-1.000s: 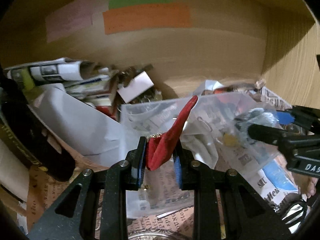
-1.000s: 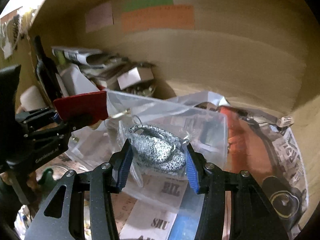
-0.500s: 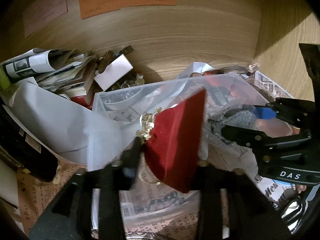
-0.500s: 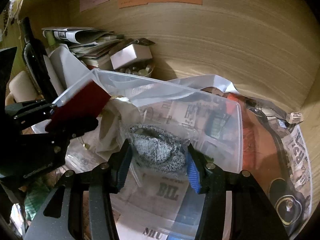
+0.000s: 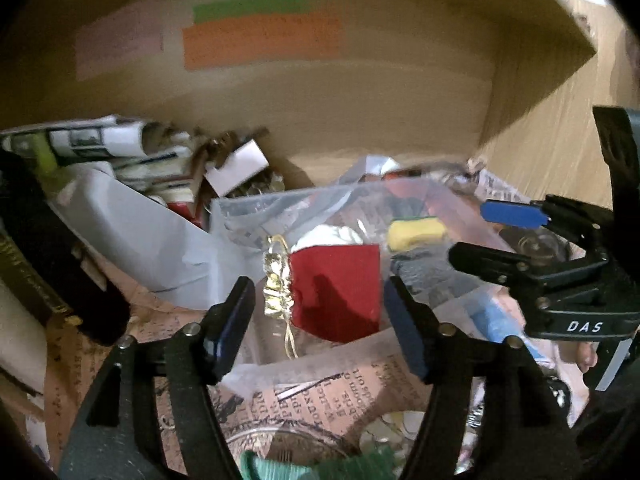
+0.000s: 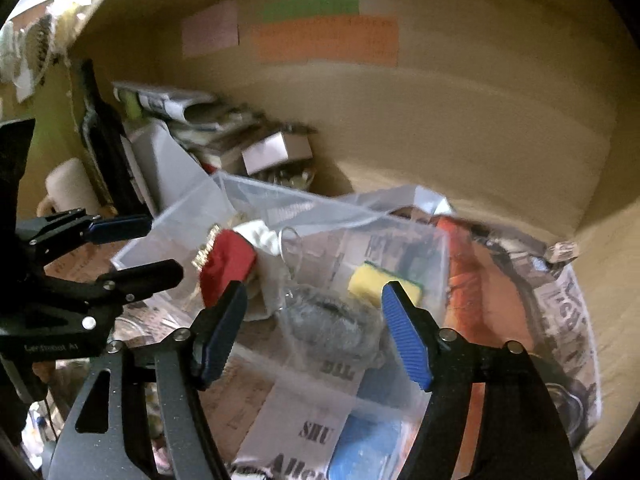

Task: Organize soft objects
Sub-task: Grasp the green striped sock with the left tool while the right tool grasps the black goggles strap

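**Soft things sit in the clear bin, both grippers wide and empty**

The soft things are in the clear bin, which stands on newspaper inside a wooden cubby. A red pouch with a gold tie leans at the bin's left side. It looks loose, with nothing pinching it. A white cloth pokes up just behind it. A grey fuzzy thing lies in the middle of the bin, wrapped in thin plastic as far as I can tell. A yellow sponge sits just behind the grey one.

The left gripper hangs in front of the red pouch with its fingers spread apart. The pouch shows between them, but neither finger touches it. The right gripper is spread wide too, with the grey fuzzy thing showing in the gap and touching neither finger. So both tools hold nothing.

I think this is the drop-off step. Two soft things now rest in the bin and the tools have room to pull away.

The next move, I guess, is to back both grippers out and up, and not snag the gold tie or the thin plastic. Then they need to find another soft thing. The heap at the back left is mostly papers, a small box and a dark bottle, so few soft things show there. Something green sits low in the left view, but it is too blurry to name.
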`<state>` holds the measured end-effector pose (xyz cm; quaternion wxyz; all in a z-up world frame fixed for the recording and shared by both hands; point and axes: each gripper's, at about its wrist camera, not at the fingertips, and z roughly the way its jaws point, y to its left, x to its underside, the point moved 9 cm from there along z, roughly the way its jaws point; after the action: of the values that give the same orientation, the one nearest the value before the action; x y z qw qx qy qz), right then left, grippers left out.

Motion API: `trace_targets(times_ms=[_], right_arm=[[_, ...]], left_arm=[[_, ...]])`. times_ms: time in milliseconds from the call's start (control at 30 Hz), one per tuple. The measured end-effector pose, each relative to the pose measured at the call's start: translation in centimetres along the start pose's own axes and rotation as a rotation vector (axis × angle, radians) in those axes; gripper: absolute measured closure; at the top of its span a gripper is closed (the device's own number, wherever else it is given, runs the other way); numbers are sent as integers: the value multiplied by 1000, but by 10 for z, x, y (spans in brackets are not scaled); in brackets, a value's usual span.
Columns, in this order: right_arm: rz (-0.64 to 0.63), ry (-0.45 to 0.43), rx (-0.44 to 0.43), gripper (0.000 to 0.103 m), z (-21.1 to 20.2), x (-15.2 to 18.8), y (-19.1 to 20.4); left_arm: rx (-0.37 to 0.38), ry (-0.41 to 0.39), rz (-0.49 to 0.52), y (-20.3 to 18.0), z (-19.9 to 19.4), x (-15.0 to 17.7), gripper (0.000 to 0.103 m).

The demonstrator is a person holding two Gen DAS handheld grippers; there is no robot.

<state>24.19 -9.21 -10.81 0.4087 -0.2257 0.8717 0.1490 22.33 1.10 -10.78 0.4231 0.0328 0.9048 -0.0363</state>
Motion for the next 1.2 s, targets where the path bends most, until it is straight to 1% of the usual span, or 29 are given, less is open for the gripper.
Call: trace_targets(times_ms=[100,133,233,333,400,533,667,800,900,1100,1167,1200], right_arm=[[-9,-57,14,25,-24,-4,3],[-13,-74,19,23,-30,-5,4],[-18,-115,26,22,-50,-4,9],[-7,-141,19,20,-65,3,12],[6,-145,14,20,-71,11,12],[27,-125,14,20,-75,32,13],[40,-90,33,20,-80,61,14],[89,-40,31,20,-79,95,13],[121,7,44,20,-74,119,11],[136,108,29,21,-59,154,11],[131,115,41,24,-57,159,13],[121,112,56,27,-57,161,13]], left_arm=[[7,-43,-18,1,-23,-4,30],[9,-56,-22,1,-30,-5,28],[8,-94,-28,1,-51,-4,22],[9,-123,-42,3,-72,4,15],[8,-124,-48,3,-78,11,14],[13,-97,-59,6,-83,31,14],[14,-44,-73,6,-78,57,14],[9,5,-89,8,-69,85,14],[17,55,-126,13,-61,107,14],[41,124,-160,14,-44,130,13],[22,124,-164,16,-38,133,9],[14,121,-167,17,-36,134,9]])
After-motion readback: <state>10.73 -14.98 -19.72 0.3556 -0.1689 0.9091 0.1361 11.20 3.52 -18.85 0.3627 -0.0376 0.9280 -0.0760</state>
